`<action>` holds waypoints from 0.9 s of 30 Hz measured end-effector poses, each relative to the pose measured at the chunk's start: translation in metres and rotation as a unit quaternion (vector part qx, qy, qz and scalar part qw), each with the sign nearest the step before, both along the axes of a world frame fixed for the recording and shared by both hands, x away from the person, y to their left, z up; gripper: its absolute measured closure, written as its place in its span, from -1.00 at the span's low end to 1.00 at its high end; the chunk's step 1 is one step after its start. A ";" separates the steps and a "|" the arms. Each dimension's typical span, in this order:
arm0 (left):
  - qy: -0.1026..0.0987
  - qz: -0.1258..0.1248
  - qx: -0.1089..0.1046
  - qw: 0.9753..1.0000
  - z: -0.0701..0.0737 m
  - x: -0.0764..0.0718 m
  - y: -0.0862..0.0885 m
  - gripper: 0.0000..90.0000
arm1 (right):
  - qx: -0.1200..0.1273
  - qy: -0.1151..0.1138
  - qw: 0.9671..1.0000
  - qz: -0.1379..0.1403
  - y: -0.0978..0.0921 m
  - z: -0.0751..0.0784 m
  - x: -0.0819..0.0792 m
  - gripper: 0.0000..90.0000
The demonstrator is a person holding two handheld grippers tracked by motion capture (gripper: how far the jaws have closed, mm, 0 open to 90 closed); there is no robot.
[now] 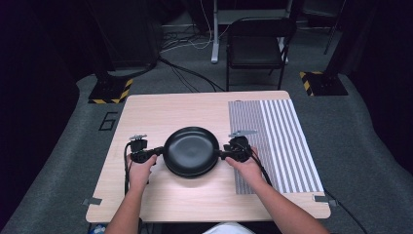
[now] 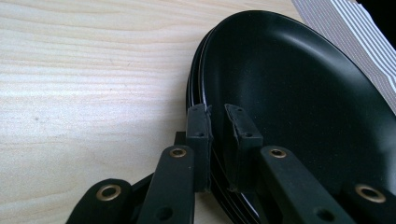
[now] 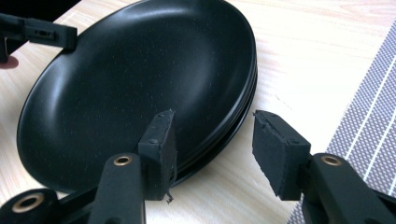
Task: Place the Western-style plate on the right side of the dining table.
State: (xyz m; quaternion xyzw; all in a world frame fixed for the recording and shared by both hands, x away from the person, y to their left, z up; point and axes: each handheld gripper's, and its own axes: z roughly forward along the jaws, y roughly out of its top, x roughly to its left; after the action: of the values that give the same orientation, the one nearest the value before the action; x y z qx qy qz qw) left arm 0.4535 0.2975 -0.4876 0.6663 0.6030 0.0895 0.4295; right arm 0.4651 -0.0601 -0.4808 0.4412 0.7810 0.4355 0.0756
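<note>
A stack of black plates (image 1: 191,150) lies at the middle of the light wooden table (image 1: 160,109). My left gripper (image 1: 159,150) is at the stack's left edge. In the left gripper view its jaws (image 2: 218,135) are nearly together, shut on the rim of the top plate (image 2: 299,93). My right gripper (image 1: 222,155) is at the stack's right edge. In the right gripper view it (image 3: 215,140) is open: one jaw is over the plates (image 3: 140,79), the other over the bare table, with the rim between them. The left gripper (image 3: 44,31) shows at the far rim.
A grey and white striped mat (image 1: 277,141) covers the right part of the table, just right of my right hand. A black folding chair (image 1: 255,46) stands beyond the far edge. Cables run across the floor.
</note>
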 end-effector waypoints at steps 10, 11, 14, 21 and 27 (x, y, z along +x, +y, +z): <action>0.001 0.003 0.008 1.000 0.002 -0.002 -0.004 0.75 | -0.002 0.030 0.999 -0.017 0.003 -0.008 0.009 0.09; 0.000 0.003 0.010 1.000 0.002 -0.002 -0.004 0.76 | 0.000 0.035 0.999 -0.018 0.003 -0.009 0.009 0.09; 0.001 0.001 0.010 1.000 0.002 -0.002 -0.004 0.76 | 0.010 0.052 0.998 -0.020 0.004 -0.012 0.010 0.09; 0.005 0.005 0.003 1.000 0.002 -0.002 -0.003 0.77 | 0.037 0.091 0.995 -0.013 0.007 -0.017 0.011 0.21; 0.010 0.005 -0.007 1.000 0.001 -0.001 -0.002 0.78 | 0.026 0.087 0.996 -0.014 0.010 -0.016 0.011 0.21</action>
State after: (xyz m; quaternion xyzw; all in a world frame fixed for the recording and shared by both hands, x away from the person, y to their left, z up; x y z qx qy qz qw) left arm 0.4529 0.2957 -0.4864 0.6608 0.6113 0.0812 0.4277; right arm 0.4760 -0.0500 -0.4967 0.4899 0.7669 0.4147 0.0015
